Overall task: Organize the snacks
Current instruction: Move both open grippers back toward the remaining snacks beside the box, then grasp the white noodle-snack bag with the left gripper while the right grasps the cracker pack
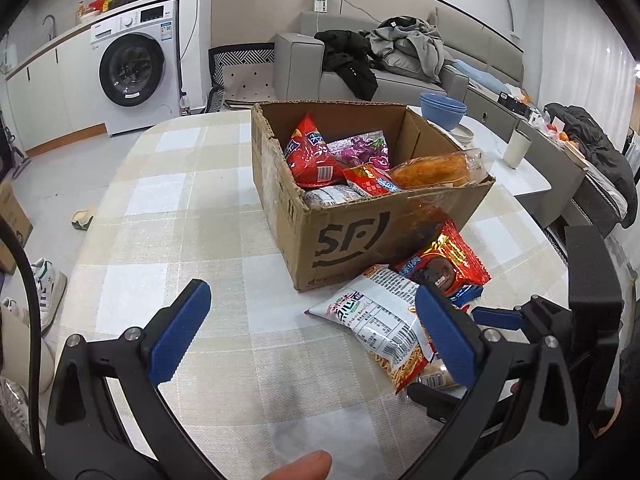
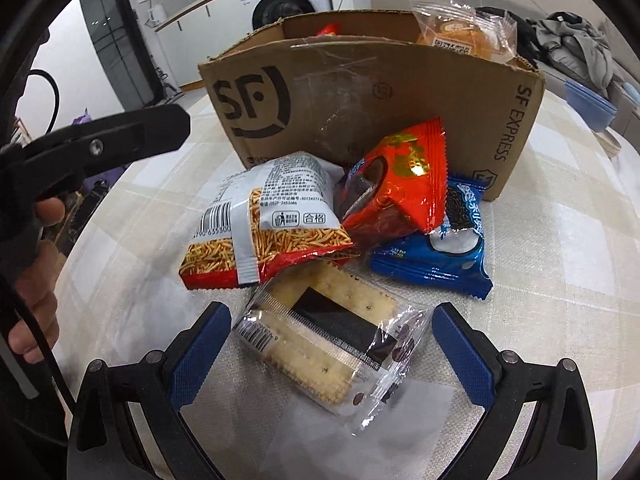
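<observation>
Right wrist only: cracker packet [image 2: 334, 344] unobscured.

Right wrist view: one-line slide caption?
Open right gripper straddles a clear cracker packet before the cardboard box.

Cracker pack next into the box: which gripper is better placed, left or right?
Right. The right gripper is open with the cracker pack lying between its fingers. The left gripper is open over bare tablecloth, beside the pile.
</observation>
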Available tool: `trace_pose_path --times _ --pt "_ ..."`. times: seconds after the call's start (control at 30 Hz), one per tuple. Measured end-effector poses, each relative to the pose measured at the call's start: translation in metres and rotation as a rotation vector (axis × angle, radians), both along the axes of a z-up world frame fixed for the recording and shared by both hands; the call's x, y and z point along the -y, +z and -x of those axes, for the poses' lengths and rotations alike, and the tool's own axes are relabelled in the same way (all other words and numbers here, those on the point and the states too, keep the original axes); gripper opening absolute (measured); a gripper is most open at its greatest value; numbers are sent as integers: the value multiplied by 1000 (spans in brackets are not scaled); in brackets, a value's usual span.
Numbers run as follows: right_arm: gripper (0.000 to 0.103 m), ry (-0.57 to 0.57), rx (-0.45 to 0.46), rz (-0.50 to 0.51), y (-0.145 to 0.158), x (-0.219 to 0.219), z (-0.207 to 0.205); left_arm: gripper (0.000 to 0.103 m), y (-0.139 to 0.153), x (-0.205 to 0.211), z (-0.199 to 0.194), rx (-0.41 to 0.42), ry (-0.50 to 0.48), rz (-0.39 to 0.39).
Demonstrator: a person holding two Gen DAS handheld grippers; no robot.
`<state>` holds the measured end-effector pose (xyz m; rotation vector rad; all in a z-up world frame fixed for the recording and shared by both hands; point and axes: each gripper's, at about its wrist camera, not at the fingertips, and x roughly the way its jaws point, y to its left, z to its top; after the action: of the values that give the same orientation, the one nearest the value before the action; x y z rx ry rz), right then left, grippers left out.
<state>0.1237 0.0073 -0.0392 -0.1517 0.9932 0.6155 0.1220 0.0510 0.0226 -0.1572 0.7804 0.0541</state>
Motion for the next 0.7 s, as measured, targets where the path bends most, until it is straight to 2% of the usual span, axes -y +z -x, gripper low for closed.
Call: trace_pose_path --times 0.27,0.53,0.7 --pt "102 7 6 74 -10 -13 4 102 -7 0 -2 -19 -4 -3" --pt "102 37 -11 77 -15 1 -3 102 -9 0 -2 -23 -6 -6" --pt "102 44 3 95 -20 -16 2 102 -13 3 -3 -34 -14 -8"
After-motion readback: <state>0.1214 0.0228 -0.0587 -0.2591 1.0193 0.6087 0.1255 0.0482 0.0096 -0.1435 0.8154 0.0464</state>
